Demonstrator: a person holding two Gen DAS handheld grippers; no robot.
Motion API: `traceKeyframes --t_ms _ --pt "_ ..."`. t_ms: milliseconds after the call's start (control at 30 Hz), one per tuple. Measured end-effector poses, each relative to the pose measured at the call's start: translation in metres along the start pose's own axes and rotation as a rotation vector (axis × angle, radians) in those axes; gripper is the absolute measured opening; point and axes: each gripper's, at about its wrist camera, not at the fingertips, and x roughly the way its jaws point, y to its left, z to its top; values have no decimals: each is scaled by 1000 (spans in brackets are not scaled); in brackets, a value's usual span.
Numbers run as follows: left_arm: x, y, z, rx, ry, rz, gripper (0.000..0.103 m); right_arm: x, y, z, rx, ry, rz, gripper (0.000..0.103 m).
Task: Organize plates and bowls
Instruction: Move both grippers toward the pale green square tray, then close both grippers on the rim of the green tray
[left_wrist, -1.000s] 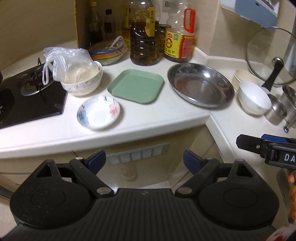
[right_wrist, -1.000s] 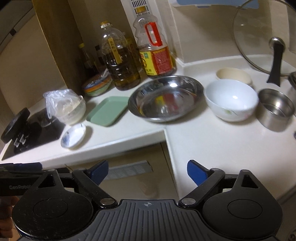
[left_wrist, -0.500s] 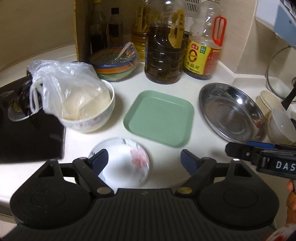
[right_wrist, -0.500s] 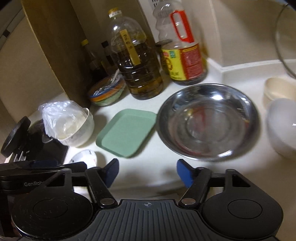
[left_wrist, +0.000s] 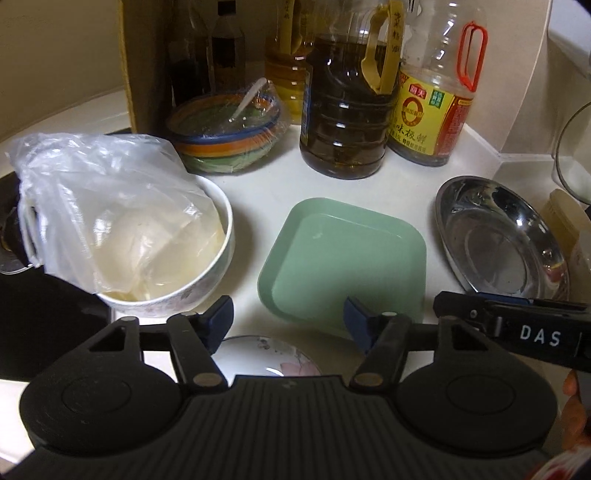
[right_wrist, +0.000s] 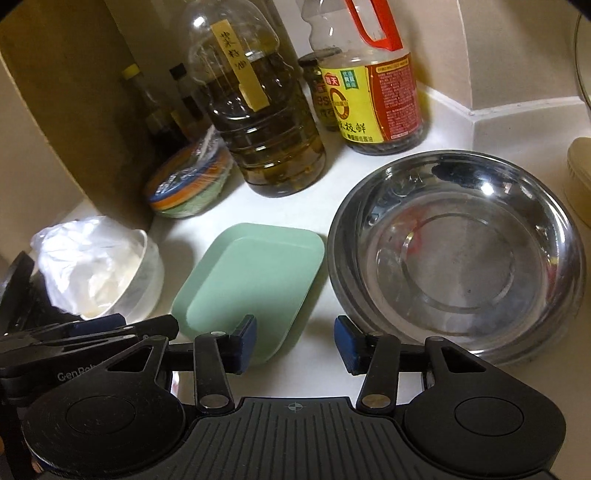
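I am holding both grippers, left gripper (left_wrist: 288, 319) and right gripper (right_wrist: 294, 344), with jaws wide and empty over the green plate (left_wrist: 343, 262), because it is lying flat on the bench (left_wrist: 266, 184).

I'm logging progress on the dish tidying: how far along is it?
Nothing looks done: the green square plate, steel dish and small floral saucer lie apart on the counter, unstacked. Both the left claw and right claw are open and empty, over the counter near the plate. All the sorting remains.
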Motion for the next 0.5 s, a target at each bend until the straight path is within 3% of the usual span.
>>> traceKeyframes --t_ms 267,500 --pt "24 1 8 -1 46 15 52 20 3 2 2 12 -28 46" --pt "38 2 15 -8 76 41 49 33 11 4 -24 16 -52 42"
